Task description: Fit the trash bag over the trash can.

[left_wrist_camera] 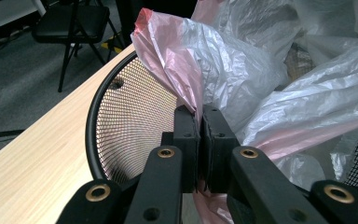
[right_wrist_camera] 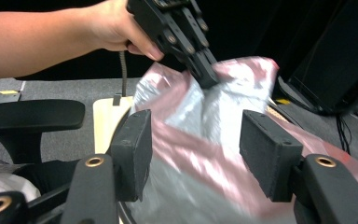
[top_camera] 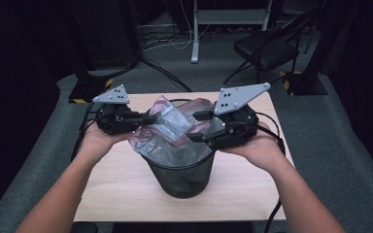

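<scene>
Your left gripper (left_wrist_camera: 199, 140) pinches the plastic bag (top_camera: 175, 128) above the mesh bin (top_camera: 182, 172), holding its mouth steady; your right gripper (right_wrist_camera: 193, 154) stands released, seemingly reaching for the opposite edge.

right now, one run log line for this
stage: lining bin | left gripper: shut on bag edge | right gripper: open, bag between jaws | mesh bin: upright on table

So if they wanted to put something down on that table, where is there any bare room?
The table shows bare wood left of the mesh bin, under the left forearm, and right of it toward the right edge. A strip runs in front of the bin too. Above the bin it is crowded: the plastic bag bulges out, with the left gripper and right gripper at it.
</scene>
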A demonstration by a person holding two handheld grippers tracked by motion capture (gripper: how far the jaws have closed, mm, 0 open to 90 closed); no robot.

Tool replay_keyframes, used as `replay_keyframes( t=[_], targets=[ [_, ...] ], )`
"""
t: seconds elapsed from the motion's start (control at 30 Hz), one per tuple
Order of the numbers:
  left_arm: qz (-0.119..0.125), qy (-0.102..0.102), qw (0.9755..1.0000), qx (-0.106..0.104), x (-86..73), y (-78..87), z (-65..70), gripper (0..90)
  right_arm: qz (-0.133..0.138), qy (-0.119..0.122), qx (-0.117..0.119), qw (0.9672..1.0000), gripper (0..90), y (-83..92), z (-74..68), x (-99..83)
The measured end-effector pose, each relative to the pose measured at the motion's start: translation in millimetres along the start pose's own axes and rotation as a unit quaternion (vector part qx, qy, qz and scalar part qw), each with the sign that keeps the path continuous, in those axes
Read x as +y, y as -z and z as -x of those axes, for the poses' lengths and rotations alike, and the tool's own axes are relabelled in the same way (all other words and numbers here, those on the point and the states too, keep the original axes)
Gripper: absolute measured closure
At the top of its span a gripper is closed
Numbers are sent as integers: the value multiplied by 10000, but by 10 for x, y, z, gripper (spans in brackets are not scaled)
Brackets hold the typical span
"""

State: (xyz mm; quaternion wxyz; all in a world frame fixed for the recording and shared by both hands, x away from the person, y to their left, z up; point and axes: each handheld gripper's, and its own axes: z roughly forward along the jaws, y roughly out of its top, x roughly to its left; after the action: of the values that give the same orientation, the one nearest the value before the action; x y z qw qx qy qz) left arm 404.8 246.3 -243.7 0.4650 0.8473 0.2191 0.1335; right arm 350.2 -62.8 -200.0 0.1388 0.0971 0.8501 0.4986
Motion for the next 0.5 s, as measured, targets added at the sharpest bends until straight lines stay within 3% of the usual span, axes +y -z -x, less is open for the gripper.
replay_keyframes(
  t=[0.2, 0.27, 0.37, 0.5],
  targets=[
    [33, -10, 10000, -20, 18, -18, 23, 848, -61, 108, 272, 9996, 416, -164, -61, 72],
    [11, -33, 10000, 17, 12, -10, 22, 848, -194, 127, 450, 9987, 416, -272, -93, 13],
    [5, -36, 10000, 20, 7, 4, 18, 846, -299, 151, 508, 9981, 419, -339, -104, -42],
    [39, -37, 10000, 11, 17, 11, 34, 837, -461, 141, 578, 9972, 569, -426, -104, -105]
  ],
)
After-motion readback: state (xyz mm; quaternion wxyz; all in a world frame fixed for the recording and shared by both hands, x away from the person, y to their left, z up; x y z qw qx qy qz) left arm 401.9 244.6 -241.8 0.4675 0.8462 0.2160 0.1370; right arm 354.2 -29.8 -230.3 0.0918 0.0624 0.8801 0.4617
